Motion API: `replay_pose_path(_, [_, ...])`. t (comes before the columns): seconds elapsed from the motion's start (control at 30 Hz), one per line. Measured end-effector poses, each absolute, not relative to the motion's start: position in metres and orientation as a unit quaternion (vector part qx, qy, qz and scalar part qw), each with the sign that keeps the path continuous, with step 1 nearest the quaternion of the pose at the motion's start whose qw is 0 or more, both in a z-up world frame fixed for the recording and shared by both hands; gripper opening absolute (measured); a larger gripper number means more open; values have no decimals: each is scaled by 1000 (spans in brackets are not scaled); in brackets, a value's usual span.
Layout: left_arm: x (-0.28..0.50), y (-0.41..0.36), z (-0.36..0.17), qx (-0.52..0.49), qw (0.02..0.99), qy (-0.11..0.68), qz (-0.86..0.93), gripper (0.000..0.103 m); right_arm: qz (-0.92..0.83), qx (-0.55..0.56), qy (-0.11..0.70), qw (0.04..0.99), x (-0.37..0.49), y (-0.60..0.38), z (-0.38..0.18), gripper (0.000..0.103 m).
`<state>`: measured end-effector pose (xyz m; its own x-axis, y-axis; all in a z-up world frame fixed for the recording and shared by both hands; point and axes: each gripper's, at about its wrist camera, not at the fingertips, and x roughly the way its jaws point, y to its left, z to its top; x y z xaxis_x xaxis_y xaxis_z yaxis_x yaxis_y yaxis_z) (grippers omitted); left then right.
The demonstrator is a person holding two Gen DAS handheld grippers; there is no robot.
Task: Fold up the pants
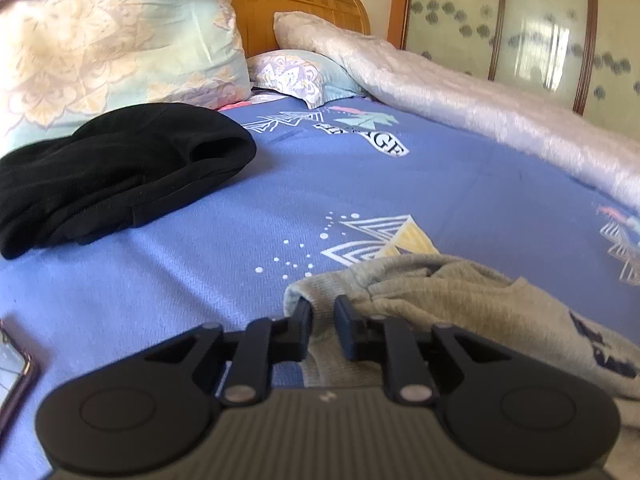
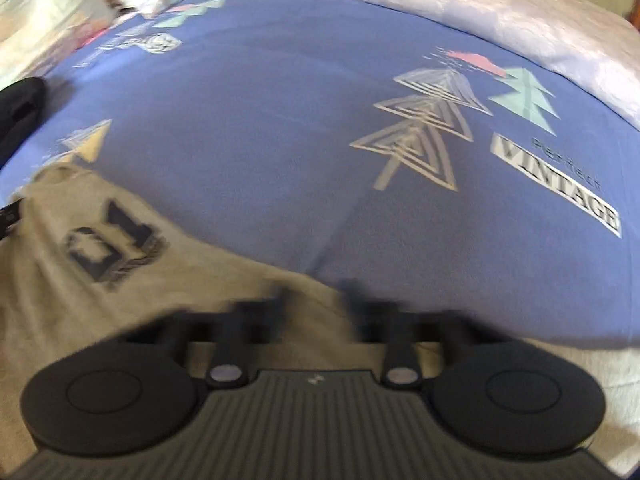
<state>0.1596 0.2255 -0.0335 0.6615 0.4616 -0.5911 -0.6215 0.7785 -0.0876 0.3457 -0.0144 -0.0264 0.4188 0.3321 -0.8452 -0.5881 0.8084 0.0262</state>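
Observation:
Grey pants [image 1: 460,300] with a dark printed number lie crumpled on the blue patterned bed sheet [image 1: 360,184]. My left gripper [image 1: 323,310] sits at their near left corner. Its jaws stand a little apart, with a strip of the grey cloth lying loosely between them. In the right wrist view the grey pants [image 2: 80,288] spread out at lower left, the "01" print facing up. My right gripper [image 2: 316,296] is smeared by motion over the pants' right edge. Its fingers read as shut, and the blur hides whether any cloth is pinched.
A black garment [image 1: 120,172] lies bunched at the left of the bed. Pillows [image 1: 100,48] lean on the wooden headboard, and a pale quilt [image 1: 460,92] runs along the far right side. A phone [image 1: 12,368] lies at the near left edge.

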Motion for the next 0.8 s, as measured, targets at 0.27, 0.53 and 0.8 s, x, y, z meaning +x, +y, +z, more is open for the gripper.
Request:
replay_pose_path(0.27, [159, 225, -32, -146, 903, 272, 298, 38, 218, -152, 384, 884, 375, 8, 1, 5])
replay_pose_path(0.53, [162, 226, -35, -142, 902, 279, 296, 41, 147, -179, 399, 887, 406, 38, -38, 10])
replay_pose_path(0.8, [164, 228, -36, -145, 901, 283, 296, 43, 191, -61, 372, 906, 347, -23, 21, 30])
